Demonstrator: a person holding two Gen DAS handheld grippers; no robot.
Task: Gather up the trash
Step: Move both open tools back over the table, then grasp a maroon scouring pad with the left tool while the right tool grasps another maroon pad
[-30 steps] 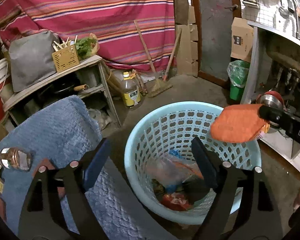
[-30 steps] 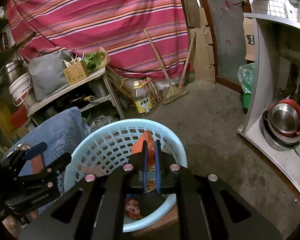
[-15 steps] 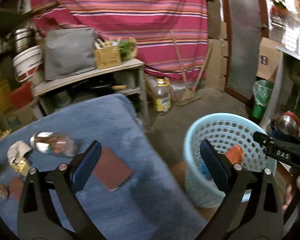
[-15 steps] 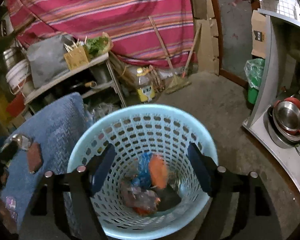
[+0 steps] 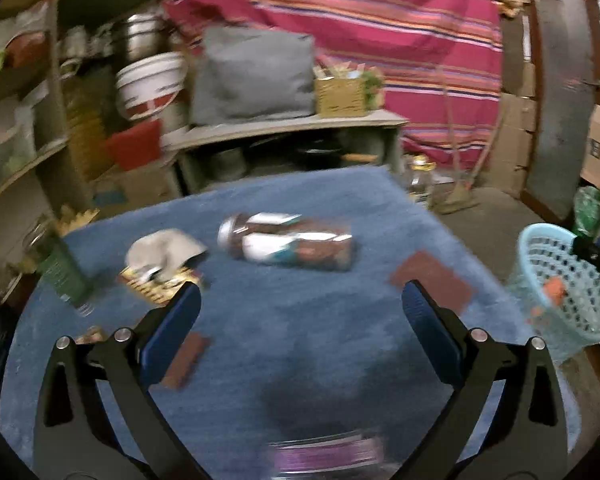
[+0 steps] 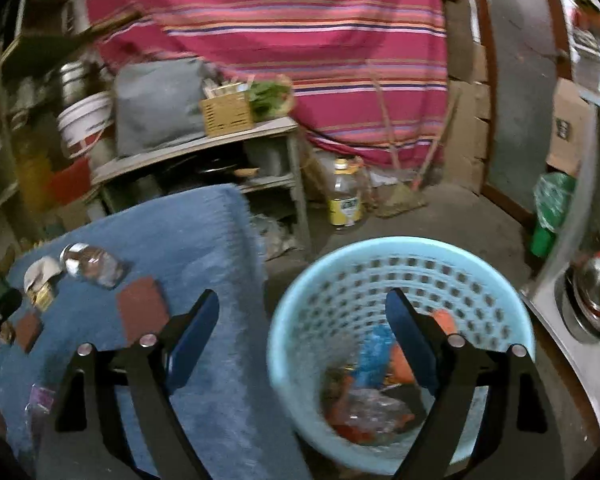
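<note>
My desk (image 5: 300, 340), draped in blue fuzzy cloth, carries a crushed clear plastic bottle (image 5: 288, 246) at twelve o'clock, a crumpled white wrapper (image 5: 162, 246) at ten, and a flat brown square (image 5: 432, 282) at two.

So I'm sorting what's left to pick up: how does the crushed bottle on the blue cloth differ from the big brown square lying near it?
The crushed bottle is bulky and rounded, lying on its side; the brown square lies flat. The bottle is shiny, see-through plastic with a silvery cap end and a label; the square is plain, dull reddish brown. The bottle lies near the cloth's middle, the square closer to the light blue basket. Both rest loose on the blue cloth, touched by neither gripper.
</note>
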